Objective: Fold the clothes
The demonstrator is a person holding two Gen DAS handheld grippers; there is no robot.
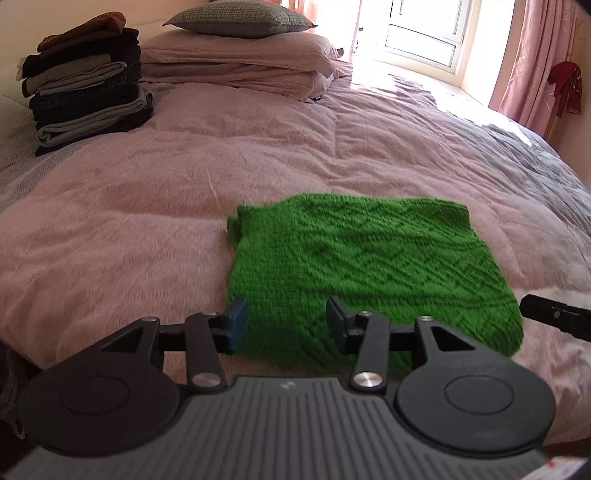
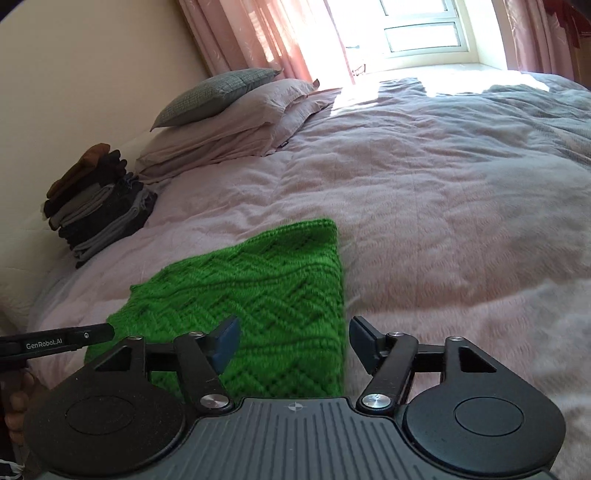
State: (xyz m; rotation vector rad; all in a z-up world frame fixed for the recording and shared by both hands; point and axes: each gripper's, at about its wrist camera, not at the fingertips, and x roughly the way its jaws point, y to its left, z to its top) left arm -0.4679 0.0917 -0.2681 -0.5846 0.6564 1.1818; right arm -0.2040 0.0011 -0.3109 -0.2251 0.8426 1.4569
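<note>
A wide bed (image 1: 155, 229) under a pale pink quilt fills both views, and everything else sits in relation to the folded green knit sweater (image 1: 369, 266) lying flat on that quilt near its close edge. The sweater forms a neat rectangle with a cable pattern across its top layer, its folded edges squared off on the side away from the cameras. Well beyond the sweater, toward the head of the bed, two pink pillows (image 1: 240, 59) are stacked with a grey checked cushion (image 1: 240, 18) on top. To the left of those, and well apart from the sweater, stands a tall stack of folded clothes (image 1: 85, 81) in dark blues, greys and browns. Far past the sweater a bright window (image 2: 424, 29) with pink curtains (image 2: 258, 33) lets sun fall on the quilt. The left gripper (image 1: 286, 325) hovers just above the sweater's near left edge with its blue-padded jaws partly apart and nothing between them. The right gripper (image 2: 293, 343) hovers over the sweater's near right edge, its jaws spread wide, also empty; the cloth lies below, free of both pairs of pads. The tip of each gripper shows at the edge of the other's view, just beside the sweater's near corners.
</note>
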